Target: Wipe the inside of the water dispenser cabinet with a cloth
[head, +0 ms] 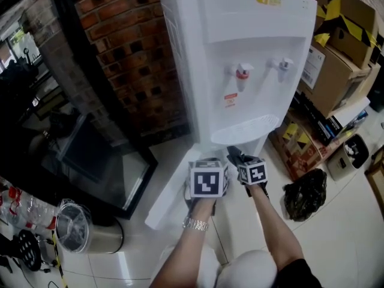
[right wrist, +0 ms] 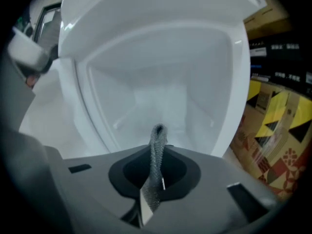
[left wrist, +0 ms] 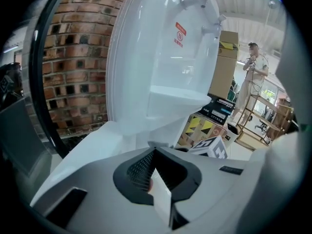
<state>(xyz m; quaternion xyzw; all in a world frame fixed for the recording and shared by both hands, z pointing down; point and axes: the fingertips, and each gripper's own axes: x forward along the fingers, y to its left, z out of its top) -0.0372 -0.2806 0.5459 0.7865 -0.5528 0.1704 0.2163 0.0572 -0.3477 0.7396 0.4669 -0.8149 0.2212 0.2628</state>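
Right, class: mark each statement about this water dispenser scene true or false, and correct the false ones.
1. The right gripper is shut on a grey cloth. True.
2. The cabinet door is closed. False: it stands open.
3. One tap has a red top. True.
4. The wall behind the dispenser is tiled white. False: it is red brick.

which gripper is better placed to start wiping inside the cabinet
Right. The right gripper is shut on the grey cloth and looks straight into the open cabinet; the left gripper holds no cloth and faces the dispenser from outside.
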